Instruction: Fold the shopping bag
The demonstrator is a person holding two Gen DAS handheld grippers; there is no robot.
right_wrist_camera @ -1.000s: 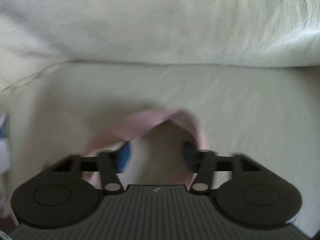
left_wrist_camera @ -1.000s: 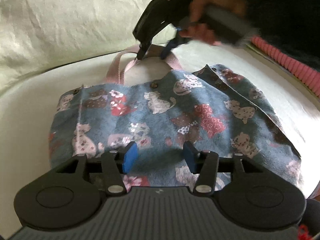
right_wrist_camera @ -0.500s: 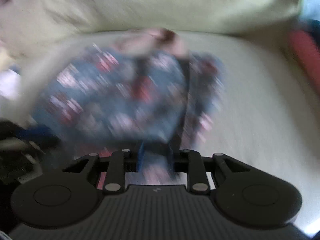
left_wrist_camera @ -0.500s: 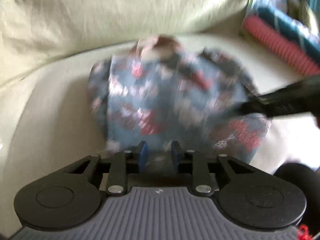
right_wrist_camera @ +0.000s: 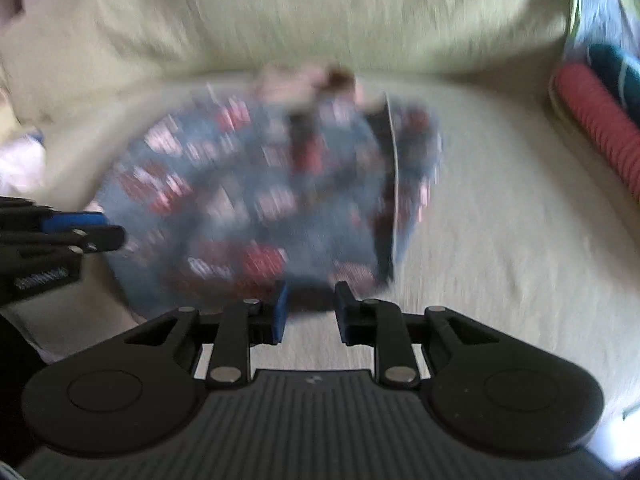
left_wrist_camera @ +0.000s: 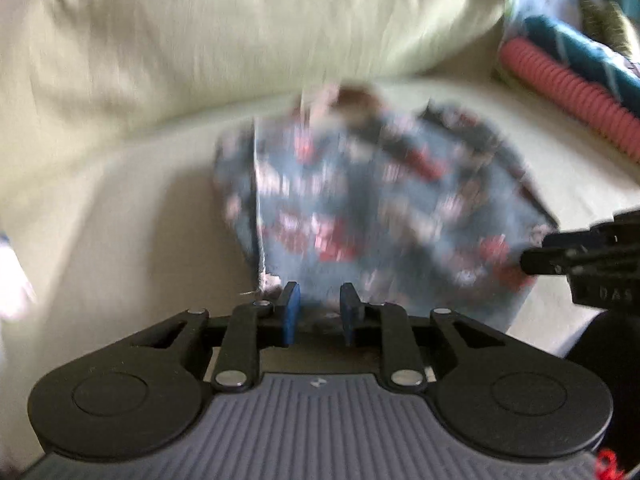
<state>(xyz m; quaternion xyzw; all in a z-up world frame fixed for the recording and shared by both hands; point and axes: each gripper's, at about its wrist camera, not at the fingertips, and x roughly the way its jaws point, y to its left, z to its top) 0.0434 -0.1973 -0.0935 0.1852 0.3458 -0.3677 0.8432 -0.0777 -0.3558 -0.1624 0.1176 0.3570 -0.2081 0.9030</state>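
My left hand-held gripper [left_wrist_camera: 318, 306] sits low at 6 o'clock in its own view, its blue pads [left_wrist_camera: 291, 305] set a little apart with nothing clamped between them; the near hem of the shopping bag [left_wrist_camera: 372, 204] lies just beyond the tips, and whether it touches them is lost in blur. My right hand-held gripper [right_wrist_camera: 309, 307] is likewise parted, empty, with pale cloth showing through the gap and the bag's near edge just ahead of the pads.

The bag, blue fabric with a red and pale print, lies in a rumpled heap at the centre of both views, heavily smeared by motion. A bit of pinkish handle [right_wrist_camera: 280, 78] shows at its far side, toward 12 o'clock. In the left view the right tool comes in at 3 o'clock beside the bag's right corner; in the right view the left tool comes in at 9 o'clock beside its left corner.

The bag rests on a bed [right_wrist_camera: 500, 220] under a pale greenish-cream sheet, with a big cushion [left_wrist_camera: 240, 32] of the same colour banked up behind. At 2 o'clock sit a ribbed pink roll [left_wrist_camera: 568, 92] and teal patterned fabric [left_wrist_camera: 580, 48].
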